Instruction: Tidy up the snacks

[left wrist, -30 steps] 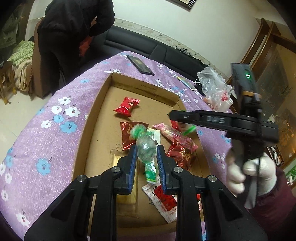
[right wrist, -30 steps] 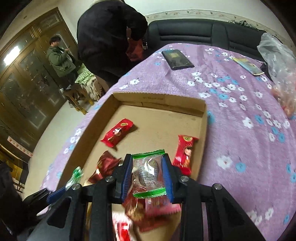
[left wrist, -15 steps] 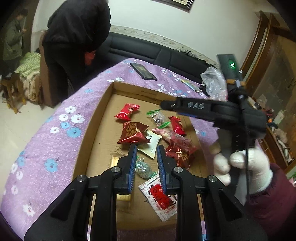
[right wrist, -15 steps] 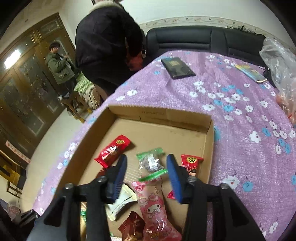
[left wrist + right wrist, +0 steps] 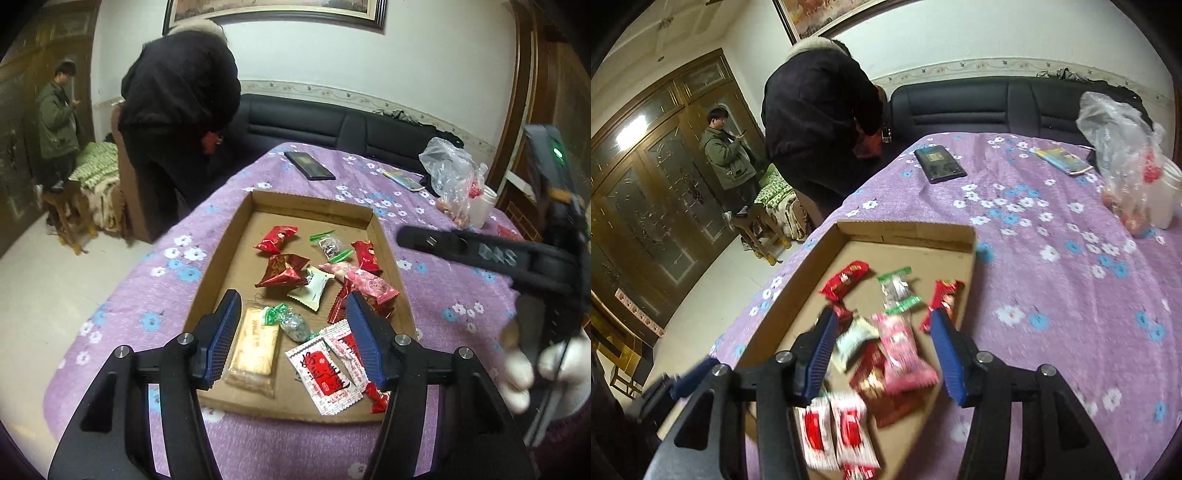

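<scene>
A shallow cardboard tray [image 5: 236, 229] [image 5: 798, 291] lies on the purple flowered tablecloth and holds several wrapped snacks. My left gripper [image 5: 291, 332] is open and empty above the tray's near end, over a green-ended clear candy [image 5: 290, 321] and a beige biscuit pack [image 5: 255, 350]. My right gripper [image 5: 882, 354] is open and empty above a pink packet [image 5: 901, 350]. A clear green-edged candy [image 5: 897, 290] [image 5: 330, 243] lies in the tray's far part. The right gripper's body [image 5: 517, 258] shows at the right of the left wrist view.
A black tablet [image 5: 940, 164], a phone [image 5: 1063, 160] and a clear plastic bag [image 5: 1126, 155] lie on the far side of the table. A black sofa [image 5: 332, 129] stands behind it. Two people [image 5: 177, 122] stand at the left.
Both grippers have opened and pulled back up. The left one released its green-ended candy near the biscuit pack; the right one released its green-edged candy in the tray's far part.
</scene>
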### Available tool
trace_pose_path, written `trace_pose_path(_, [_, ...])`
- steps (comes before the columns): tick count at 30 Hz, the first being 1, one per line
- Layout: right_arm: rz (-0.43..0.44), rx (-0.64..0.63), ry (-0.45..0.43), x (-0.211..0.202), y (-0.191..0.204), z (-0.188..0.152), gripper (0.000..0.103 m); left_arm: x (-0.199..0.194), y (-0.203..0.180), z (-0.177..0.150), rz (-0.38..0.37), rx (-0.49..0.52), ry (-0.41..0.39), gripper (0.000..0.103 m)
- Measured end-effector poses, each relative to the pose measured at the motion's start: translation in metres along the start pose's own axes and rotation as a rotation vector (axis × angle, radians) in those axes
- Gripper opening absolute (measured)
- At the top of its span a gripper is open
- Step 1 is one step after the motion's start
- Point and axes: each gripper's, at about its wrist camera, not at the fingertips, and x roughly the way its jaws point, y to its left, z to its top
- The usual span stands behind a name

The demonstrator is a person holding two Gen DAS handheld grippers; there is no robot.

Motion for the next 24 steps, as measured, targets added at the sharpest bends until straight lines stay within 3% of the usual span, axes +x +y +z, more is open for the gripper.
trace_pose_path(5, [-0.009,0.021,-0.002,-0.027,-0.019,-0.025,0.06,-0.01,-0.012,-0.004,0.014,0.022,0.001,0.06])
trace_pose_path(10, [-0.071,0.038,-0.011,-0.056,-0.051,-0.051,0.064,-0.018,-0.027,-0.011,0.025,0.048,0.008,0.06])
trace_pose_path(24, [-0.401,0.231,0.016,-0.12,-0.186,-0.122,0.065,-0.023,-0.073,-0.022,-0.002,0.125,0.029,0.06])
